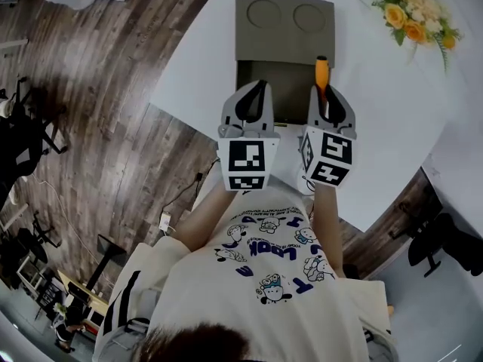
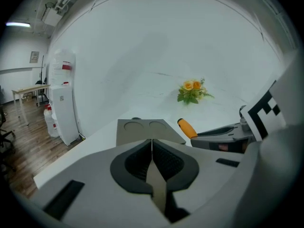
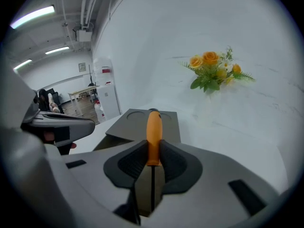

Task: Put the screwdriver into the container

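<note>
Right tool [image 3: 152,161] clamps the screwdriver [image 3: 154,132] by its orange handle's base, over the container [image 3: 137,120].
Left tool [image 2: 152,158] is closed and empty; the screwdriver looks light, rigid and smooth-handled.

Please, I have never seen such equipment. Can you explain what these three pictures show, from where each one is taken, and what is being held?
There is no robot here. A person holds a grey two-jaw tool, called a gripper, in each hand. The head view looks down from a camera on the person's head. Each of the other two views comes from a camera riding on one gripper. The cube with black-and-white squares is part of a gripper. On the white table lie a grey-green rectangular container and a bunch of yellow and orange flowers. The left gripper is shut and empty. The right gripper is shut on the orange-handled screwdriver, which seems to be over the container's dark open part.
</note>
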The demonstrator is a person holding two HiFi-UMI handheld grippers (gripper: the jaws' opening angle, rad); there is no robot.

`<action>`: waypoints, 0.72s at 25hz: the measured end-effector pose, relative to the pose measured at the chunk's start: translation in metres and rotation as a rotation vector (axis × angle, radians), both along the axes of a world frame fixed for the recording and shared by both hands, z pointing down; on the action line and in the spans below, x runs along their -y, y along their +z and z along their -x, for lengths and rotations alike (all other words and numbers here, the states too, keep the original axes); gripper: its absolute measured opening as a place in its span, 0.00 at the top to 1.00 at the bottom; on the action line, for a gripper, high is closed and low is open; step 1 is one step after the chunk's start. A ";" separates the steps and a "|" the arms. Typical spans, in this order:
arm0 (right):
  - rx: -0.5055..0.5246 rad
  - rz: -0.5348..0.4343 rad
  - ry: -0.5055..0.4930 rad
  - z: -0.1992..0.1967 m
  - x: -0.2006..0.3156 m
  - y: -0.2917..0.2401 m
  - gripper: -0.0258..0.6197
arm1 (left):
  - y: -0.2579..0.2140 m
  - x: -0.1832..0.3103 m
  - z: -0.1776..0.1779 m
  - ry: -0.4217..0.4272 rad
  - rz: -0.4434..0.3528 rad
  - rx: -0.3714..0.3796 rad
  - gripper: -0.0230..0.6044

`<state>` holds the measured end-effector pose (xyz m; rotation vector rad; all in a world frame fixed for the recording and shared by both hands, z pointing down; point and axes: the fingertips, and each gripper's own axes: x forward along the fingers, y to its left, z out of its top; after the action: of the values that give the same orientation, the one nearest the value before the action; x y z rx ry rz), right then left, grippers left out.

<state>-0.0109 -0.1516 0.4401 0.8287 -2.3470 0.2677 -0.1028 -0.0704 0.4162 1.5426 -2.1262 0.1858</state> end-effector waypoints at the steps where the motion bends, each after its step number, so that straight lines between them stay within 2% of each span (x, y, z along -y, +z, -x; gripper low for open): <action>1: -0.004 0.002 -0.020 0.004 -0.002 0.002 0.81 | 0.001 -0.002 0.003 -0.011 0.003 -0.002 0.93; 7: -0.046 0.007 -0.167 0.026 -0.018 0.015 0.81 | 0.011 -0.013 0.014 -0.066 0.017 -0.020 0.93; 18: -0.198 0.042 -0.455 0.042 -0.045 0.061 0.81 | 0.027 -0.021 0.017 -0.120 0.046 -0.049 0.93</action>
<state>-0.0530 -0.1064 0.5012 0.2698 -2.2565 0.0391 -0.1194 -0.0499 0.4434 1.3750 -2.1526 0.1531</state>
